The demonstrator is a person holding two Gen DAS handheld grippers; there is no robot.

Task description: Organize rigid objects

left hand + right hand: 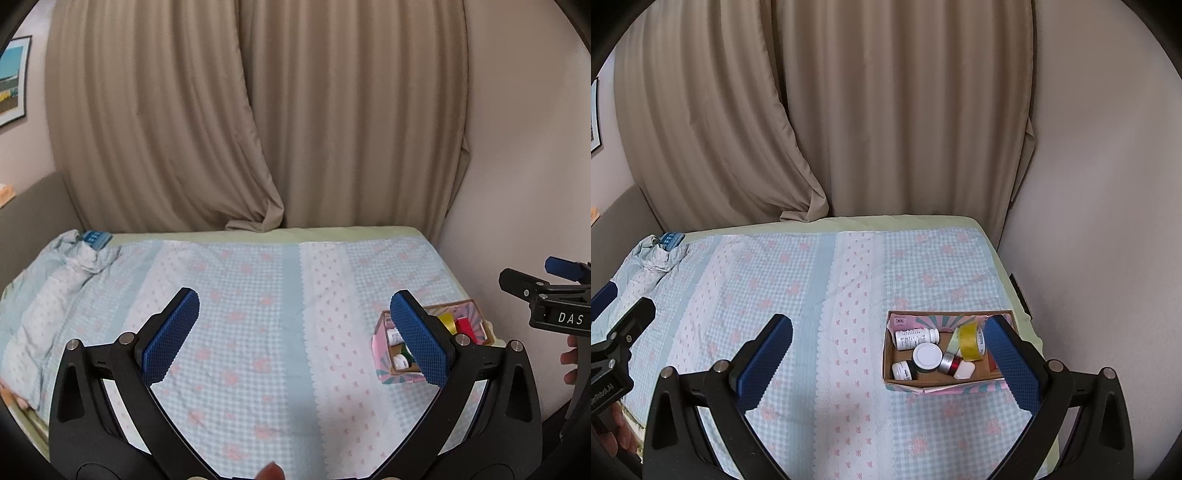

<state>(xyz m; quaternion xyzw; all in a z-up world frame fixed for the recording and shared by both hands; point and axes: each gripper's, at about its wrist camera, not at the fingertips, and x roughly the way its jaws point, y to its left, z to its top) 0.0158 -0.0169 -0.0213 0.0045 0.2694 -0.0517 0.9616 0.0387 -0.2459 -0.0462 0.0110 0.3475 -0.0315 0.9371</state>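
Both grippers' jaws wide, empty.

A bed [820, 295] carries a pale blue gingham cover with pink flowers. Near its right edge sits an open cardboard box [916, 387] holding bottles and tape. At the far left corner lies a crumpled pillow [657, 258].

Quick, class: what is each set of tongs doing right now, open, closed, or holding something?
Left tongs: open, holding nothing, above the bedspread.
Right tongs: open, holding nothing, near the cardboard box.
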